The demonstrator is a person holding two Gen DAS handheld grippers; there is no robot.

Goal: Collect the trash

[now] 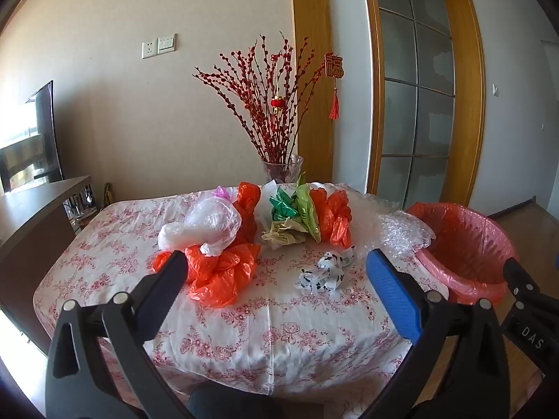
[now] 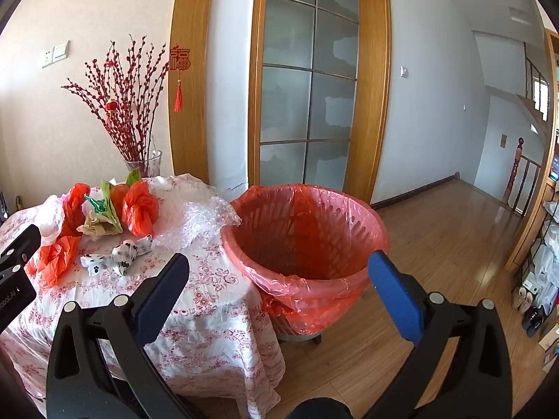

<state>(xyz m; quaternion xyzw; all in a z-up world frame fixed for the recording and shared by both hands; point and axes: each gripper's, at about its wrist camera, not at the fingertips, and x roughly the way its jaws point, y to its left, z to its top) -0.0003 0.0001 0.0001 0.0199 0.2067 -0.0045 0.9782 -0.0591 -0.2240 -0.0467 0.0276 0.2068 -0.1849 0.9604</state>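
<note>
Plastic trash all lies on the table beside my empty bin (nothing collected yet); left gripper and right gripper gape wide, holding nothing.

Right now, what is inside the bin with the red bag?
The bin shows only its red liner and the ribbed walls; no trash is visible inside. The very bottom is hidden behind the near rim.

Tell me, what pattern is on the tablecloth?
White tablecloth with a pink-red floral print, clearest in the left wrist view.
</note>
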